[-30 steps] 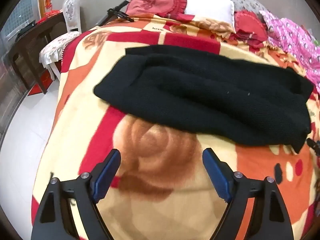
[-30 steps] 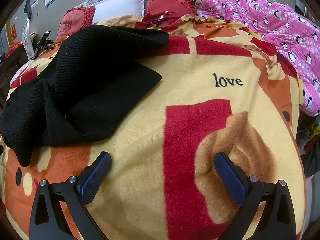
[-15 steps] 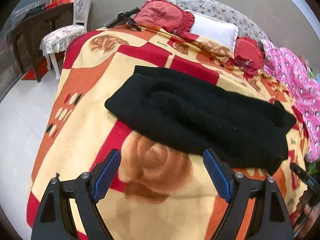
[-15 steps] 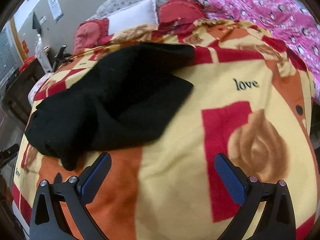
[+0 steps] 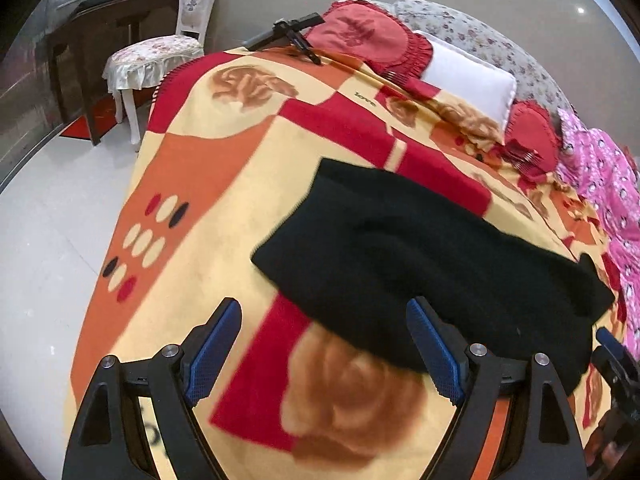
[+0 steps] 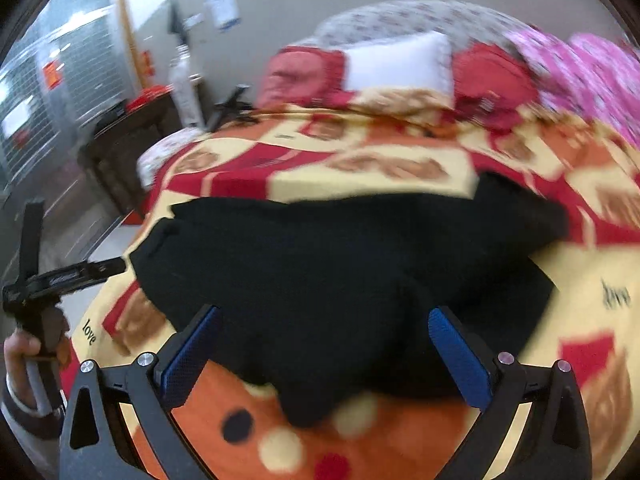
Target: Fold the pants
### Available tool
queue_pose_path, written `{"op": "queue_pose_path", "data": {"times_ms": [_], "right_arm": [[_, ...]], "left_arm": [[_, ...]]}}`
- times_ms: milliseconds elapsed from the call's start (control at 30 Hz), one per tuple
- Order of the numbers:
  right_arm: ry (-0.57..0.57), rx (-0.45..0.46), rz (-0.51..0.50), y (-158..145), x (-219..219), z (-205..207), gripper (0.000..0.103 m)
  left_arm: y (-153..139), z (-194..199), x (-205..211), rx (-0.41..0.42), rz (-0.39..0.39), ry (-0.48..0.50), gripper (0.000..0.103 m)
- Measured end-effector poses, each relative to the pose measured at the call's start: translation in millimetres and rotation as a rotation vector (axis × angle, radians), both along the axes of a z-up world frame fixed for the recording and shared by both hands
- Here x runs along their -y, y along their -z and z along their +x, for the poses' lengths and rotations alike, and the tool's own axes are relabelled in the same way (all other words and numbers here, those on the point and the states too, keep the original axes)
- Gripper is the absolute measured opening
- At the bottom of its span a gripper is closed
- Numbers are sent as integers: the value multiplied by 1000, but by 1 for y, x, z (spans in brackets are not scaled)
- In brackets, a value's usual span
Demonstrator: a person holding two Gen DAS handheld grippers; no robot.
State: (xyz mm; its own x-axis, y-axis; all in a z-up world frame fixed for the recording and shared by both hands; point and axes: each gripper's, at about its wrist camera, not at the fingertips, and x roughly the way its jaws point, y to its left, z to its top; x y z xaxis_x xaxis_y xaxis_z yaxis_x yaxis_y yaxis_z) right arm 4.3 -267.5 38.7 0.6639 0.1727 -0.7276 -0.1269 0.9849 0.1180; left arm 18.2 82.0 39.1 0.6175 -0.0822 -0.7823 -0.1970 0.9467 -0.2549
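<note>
- Closest up, the left gripper (image 5: pixel 324 344) has its blue pads spread wide with nothing between them, hanging over a brown rose print on the blanket (image 5: pixel 192 168).
- Same deal on the other side: the right gripper (image 6: pixel 326 350) is spread wide too, empty, and in its view the near edge of the pants sits between the two fingers. That view is pretty blurry.
- The black pants (image 5: pixel 432 264) are lying across the middle of the bed on the blanket, bunched into a long folded-over heap. They're just past the left gripper's tips, and its right finger overlaps the fabric's near edge in the picture.
- In the right wrist view you can see the person's left hand (image 6: pixel 20 354) at the far left edge, wrapped around the other gripper's handle, off the side of the bed.
- Further back, red cushions (image 5: pixel 360 38) and a white pillow (image 5: pixel 468 80) sit at the head of the bed, with a pink patterned quilt (image 5: pixel 608 184) along the right side.
- Way off left there's a white chair (image 5: pixel 160 48) next to a dark table (image 5: pixel 108 12).
</note>
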Motion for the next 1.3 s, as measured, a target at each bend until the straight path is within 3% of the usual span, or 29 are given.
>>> {"op": "queue_pose_path", "data": {"times_ms": [100, 300, 500, 567, 667, 800, 900, 1033, 1167, 1233, 1300], "right_arm": [[-107, 10, -41, 4, -35, 25, 98], [-280, -33, -157, 31, -99, 73, 79], [-382, -151, -145, 65, -133, 112, 66], [-413, -187, -98, 74, -138, 117, 29], [-402, -174, -104, 73, -142, 114, 6], [-415, -151, -39, 53, -143, 94, 5], [-460, -87, -20, 24, -153, 57, 5], [-533, -51, 48, 7, -172, 4, 5], [-562, -117, 97, 38, -201, -36, 6], [-545, -179, 70, 67, -210, -43, 7], [-502, -220, 119, 81, -204, -43, 11]], "left_arm": [[7, 13, -3, -28, 19, -9, 84], [15, 11, -12, -45, 2, -23, 84], [14, 0, -26, -41, -10, -39, 84], [14, -3, -32, -37, -26, -49, 84], [14, -7, -41, -37, -52, -66, 84], [4, -26, -55, 2, -93, -76, 84], [-11, -49, -65, 60, -83, -87, 84], [-24, -83, -75, 109, -81, -96, 85], [-22, -108, -78, 113, -95, -108, 85], [-15, -116, -73, 92, -95, -101, 85], [-8, -118, -67, 61, -90, -79, 85]]}}
